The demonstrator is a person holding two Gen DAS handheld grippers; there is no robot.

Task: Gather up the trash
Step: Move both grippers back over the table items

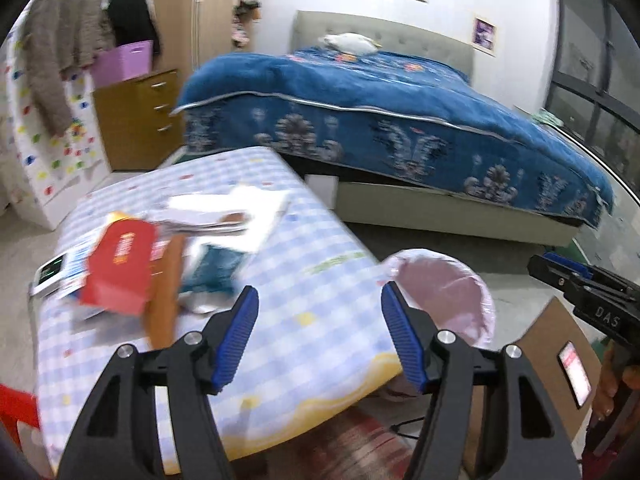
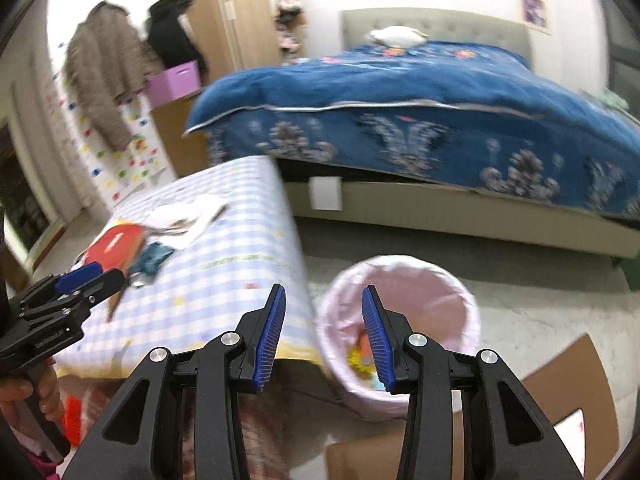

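**Clearing the table: some trash binned, a heap left to go**

Hovering at the bottom of each wrist view, both tools are empty. The left gripper (image 1: pixel 320 336) has its blue pads well apart with nothing between them, only the checked cloth showing through the gap. The right gripper (image 2: pixel 323 332) also stands apart, somewhat narrower, and holds nothing; through its gap the rim of the bin shows.

Just beyond the right gripper, at lower centre-right of its view, the pink-lined trash bin (image 2: pixel 400 336) stands on the floor just beside the table's edge. Inside it, low down, a few coloured scraps (image 2: pixel 360 354) are visible, orange and yellow, so I judge that part of the collecting is done. What exactly they are is too blurred to tell.

Further off, at middle left of the left wrist view, the table (image 1: pixel 320 280) with its blue checked cloth carries a heap not yet collected: a red box (image 1: pixel 120 268), a teal wrapper (image 1: pixel 216 268), white papers (image 1: pixel 240 208) and other bits blurred together. A small device with a lit screen (image 1: pixel 50 272) lies at the table's far left edge; whether that counts as trash I doubt.

Beyond, filling the upper right, the bed with a blue quilt (image 1: pixel 380 92) plays no part.

By my reckoning the job is early to midway: most of the pile remains.
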